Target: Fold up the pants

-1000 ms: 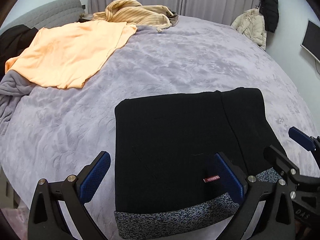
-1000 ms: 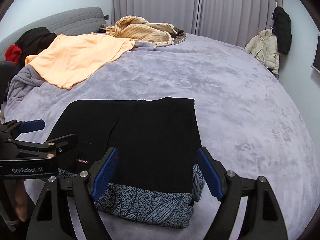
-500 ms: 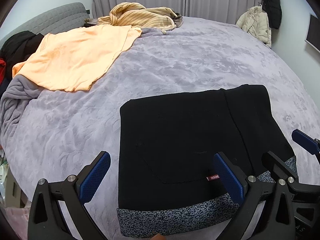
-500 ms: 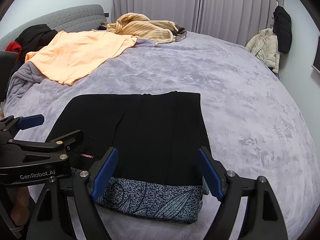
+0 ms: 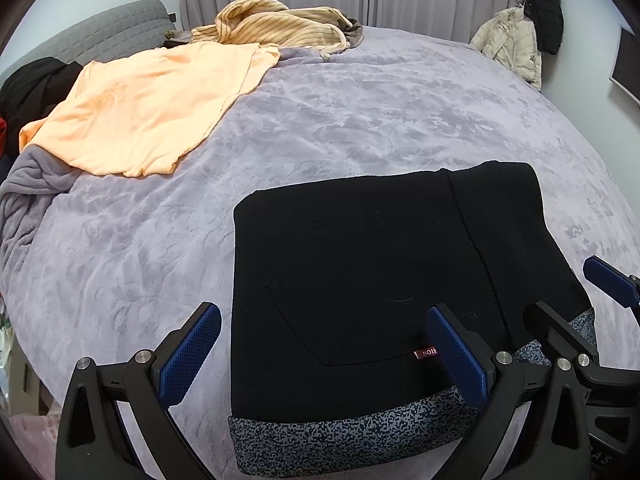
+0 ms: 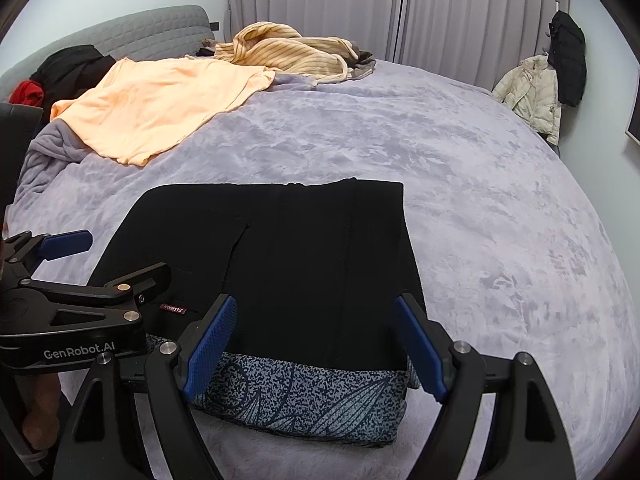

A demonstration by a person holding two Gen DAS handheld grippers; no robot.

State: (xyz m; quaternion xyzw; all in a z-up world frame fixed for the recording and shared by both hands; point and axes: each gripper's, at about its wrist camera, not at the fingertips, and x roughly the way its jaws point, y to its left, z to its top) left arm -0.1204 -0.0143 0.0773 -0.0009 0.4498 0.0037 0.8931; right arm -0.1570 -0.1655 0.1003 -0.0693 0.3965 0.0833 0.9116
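Vs a second ago: black pants (image 5: 380, 272) sit lower-centre in both views as before, a bit more of the patterned band showing at the near edge; view tilted slightly, more bed visible. Both grippers unchanged, same spread.

Counts: one pair of pants, two grippers, one orange shirt (image 5: 148, 108), one striped beige garment (image 5: 276, 26), two jackets hanging on the far wall – one cream (image 6: 532, 92), one black (image 6: 566, 60).

Left gripper (image 5: 324, 356): jaws wide apart, nothing clamped; one blue pad over bare blanket (image 5: 360, 120), the other over the pants near the small red label (image 5: 426, 353).
Right gripper (image 6: 316, 344): jaws wide apart, nothing clamped, hovering over the near edge of the pants.

Pants: folded into a flat rectangle on the grey-purple blanket, near edge of the bed, directly ahead of both grippers. Black fabric, seam lines running front to back, pocket outline stitched on top. Blue-grey speckled band with leaf pattern (image 6: 304, 400) along the near edge. Edges fairly square, surface smooth.
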